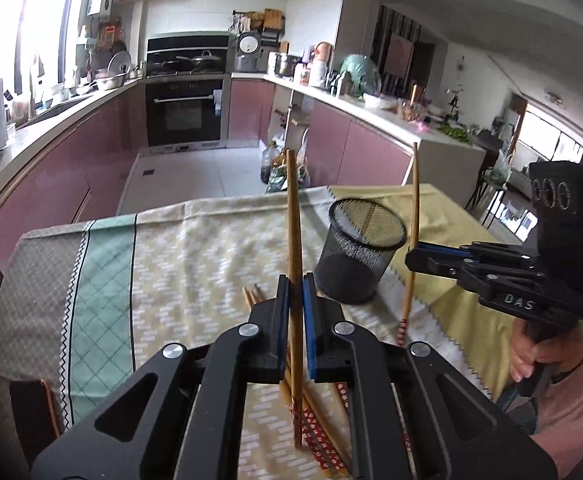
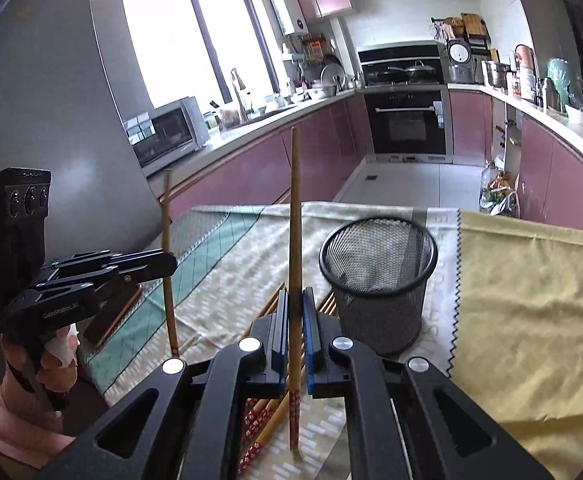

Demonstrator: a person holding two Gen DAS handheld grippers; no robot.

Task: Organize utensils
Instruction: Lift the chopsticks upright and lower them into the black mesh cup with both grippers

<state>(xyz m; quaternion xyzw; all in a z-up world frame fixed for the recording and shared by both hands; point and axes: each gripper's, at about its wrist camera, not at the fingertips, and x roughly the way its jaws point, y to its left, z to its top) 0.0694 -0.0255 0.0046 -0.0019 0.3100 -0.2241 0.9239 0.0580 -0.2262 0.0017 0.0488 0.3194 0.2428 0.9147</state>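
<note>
My left gripper is shut on a wooden chopstick held upright, red-patterned end down. My right gripper is shut on another upright chopstick. Each gripper shows in the other's view: the right one with its chopstick, the left one with its chopstick. An empty black mesh cup stands on the cloth between them; it also shows in the right wrist view. Several more chopsticks lie on the cloth under the grippers, also seen from the right.
The table carries a patterned cloth and a yellow cloth on its right side. Beyond the table's far edge are the kitchen floor, pink cabinets and an oven. Bottles and bags stand on the floor.
</note>
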